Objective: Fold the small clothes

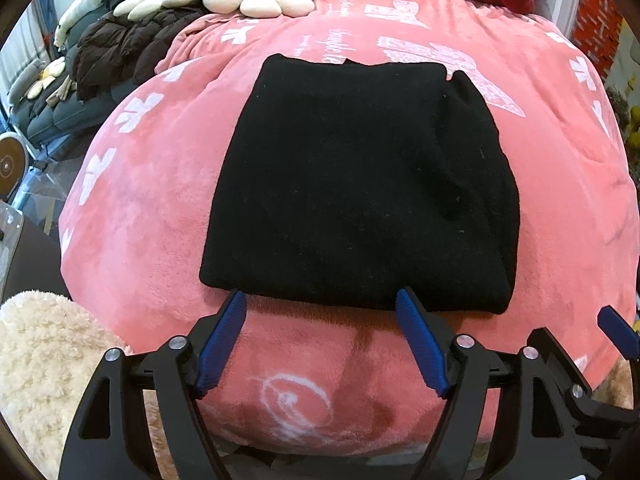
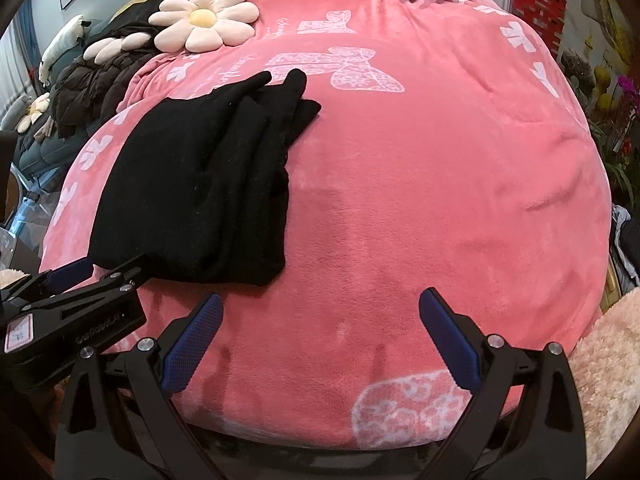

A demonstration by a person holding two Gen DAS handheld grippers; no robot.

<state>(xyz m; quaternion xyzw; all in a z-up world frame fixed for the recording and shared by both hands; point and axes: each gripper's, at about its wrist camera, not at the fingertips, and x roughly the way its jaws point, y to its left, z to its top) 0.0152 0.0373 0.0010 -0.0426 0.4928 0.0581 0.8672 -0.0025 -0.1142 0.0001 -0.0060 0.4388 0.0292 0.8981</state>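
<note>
Folded black garment [image 1: 360, 184] near pink blanket's [image 1: 160, 208] front edge; left gripper [image 1: 320, 300] and right gripper [image 2: 320, 300] both spread, empty.

Both tongs are spread wide and hold nothing. The left tongs [image 1: 320, 300] point forward, the blue ribbed pads [image 1: 224, 340] splayed outward from black hinged arms — the tips sit low, close to what lies beneath them. The right tongs [image 2: 322, 302] are posed the same way, pads [image 2: 450, 338] angled apart. The two sit side by side and near each other — each shows at the edge of the other's view.
</note>
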